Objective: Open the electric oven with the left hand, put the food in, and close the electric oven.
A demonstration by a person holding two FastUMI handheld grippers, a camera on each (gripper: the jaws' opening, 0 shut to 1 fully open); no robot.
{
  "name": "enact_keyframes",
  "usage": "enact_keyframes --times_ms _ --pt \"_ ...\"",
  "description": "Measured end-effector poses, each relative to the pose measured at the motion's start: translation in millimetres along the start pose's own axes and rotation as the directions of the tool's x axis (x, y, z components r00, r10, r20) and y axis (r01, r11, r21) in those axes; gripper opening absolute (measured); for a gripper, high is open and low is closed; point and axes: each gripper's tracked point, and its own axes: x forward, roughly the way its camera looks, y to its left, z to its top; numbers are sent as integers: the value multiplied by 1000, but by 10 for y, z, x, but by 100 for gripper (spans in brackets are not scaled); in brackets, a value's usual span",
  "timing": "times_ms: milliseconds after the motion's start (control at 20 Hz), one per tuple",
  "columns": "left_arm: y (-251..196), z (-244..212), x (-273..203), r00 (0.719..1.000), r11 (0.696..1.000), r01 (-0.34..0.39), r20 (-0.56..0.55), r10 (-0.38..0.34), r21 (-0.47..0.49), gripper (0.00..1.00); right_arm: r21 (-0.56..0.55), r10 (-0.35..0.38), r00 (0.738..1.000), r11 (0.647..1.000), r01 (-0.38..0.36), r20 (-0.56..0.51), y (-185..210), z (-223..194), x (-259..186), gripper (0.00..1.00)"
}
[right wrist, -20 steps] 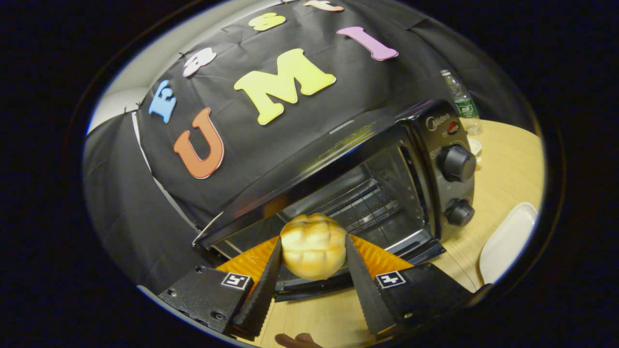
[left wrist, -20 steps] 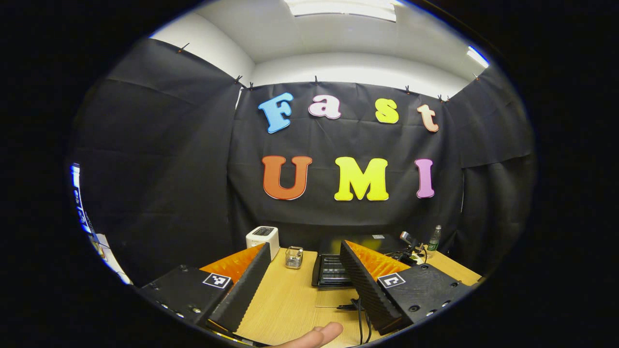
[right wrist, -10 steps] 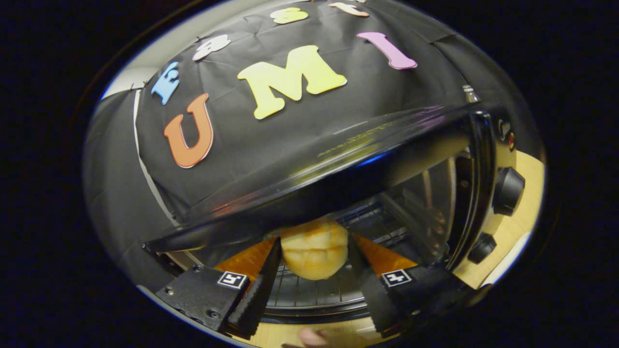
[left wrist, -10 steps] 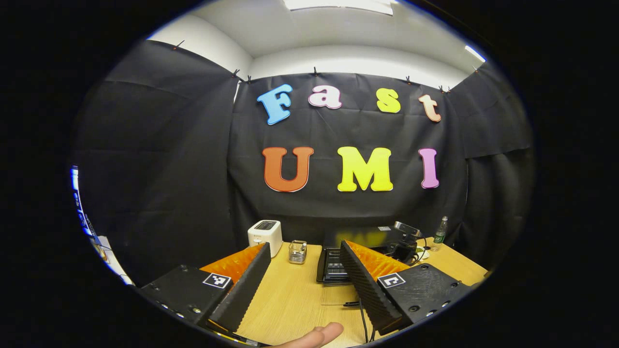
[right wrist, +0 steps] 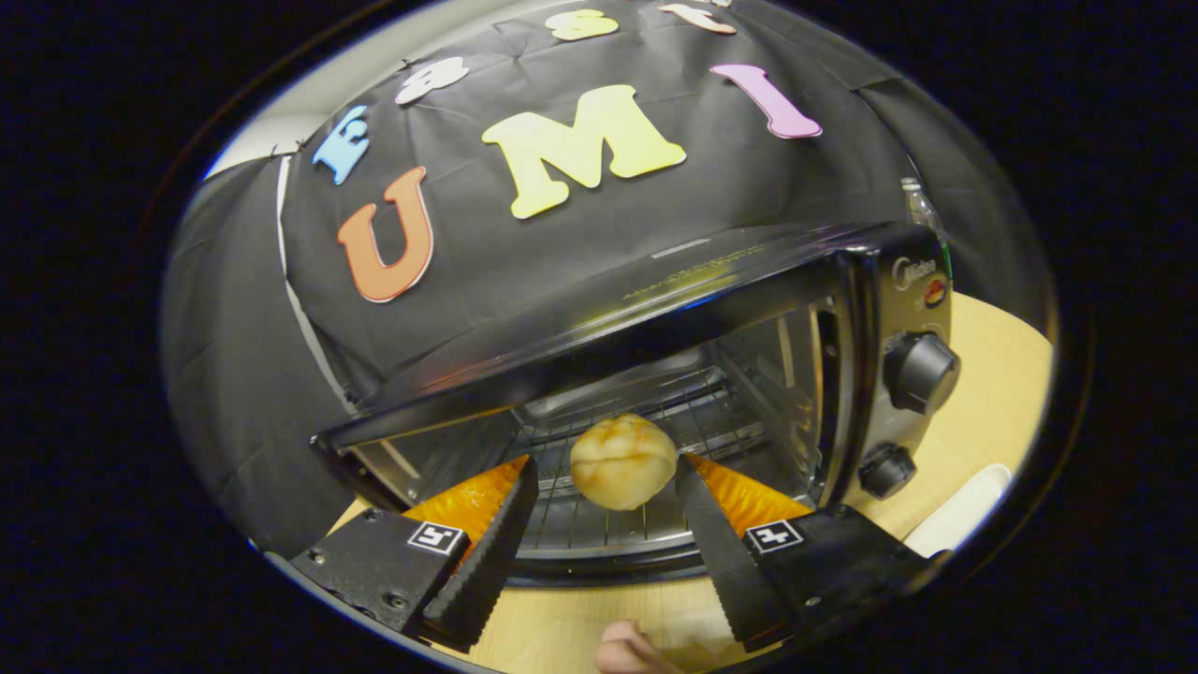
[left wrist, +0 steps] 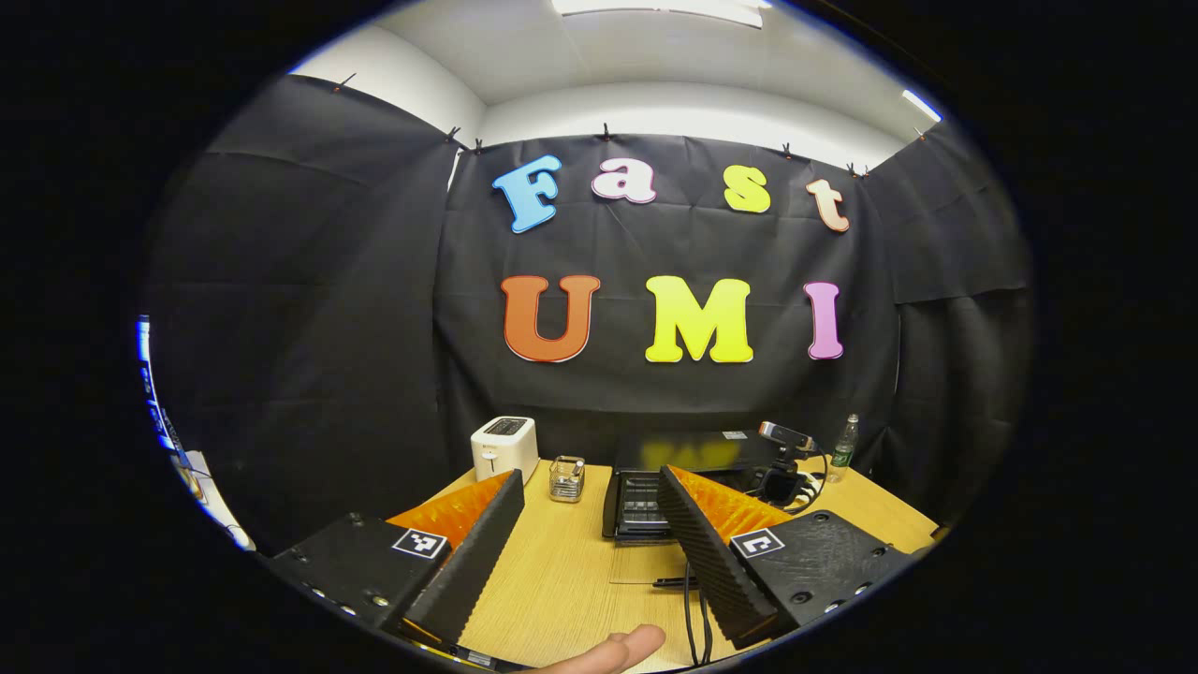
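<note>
One bun (right wrist: 622, 461) on oven (right wrist: 655, 309) rack, right gripper view.

From my right gripper view: bun (right wrist: 622, 461) sits on the wire rack (right wrist: 599, 524) inside the electric oven (right wrist: 711, 309), between and just ahead of the right gripper (right wrist: 604, 538) fingers, not touching either. Two knobs (right wrist: 921, 372) stacked on the oven's right panel. Plate (right wrist: 955, 513) on the table, right of the oven. From my left gripper view: toaster (left wrist: 504, 446) far left on the table (left wrist: 562, 580), glass jar (left wrist: 566, 477) right of it, then the oven, bottle (left wrist: 843, 448) far right.
</note>
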Motion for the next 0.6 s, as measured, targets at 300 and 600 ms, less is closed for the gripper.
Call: enact_keyframes --times_ms 300,600 --pt "-57 -306 -25 997 1000 4 -80 -6 -19 94 -65 69 996 996 -65 64 8 250 -774 94" --pt "-217 -607 101 988 999 41 -149 -46 -36 94 -162 91 985 985 -67 148 -102 751 -1655 98"
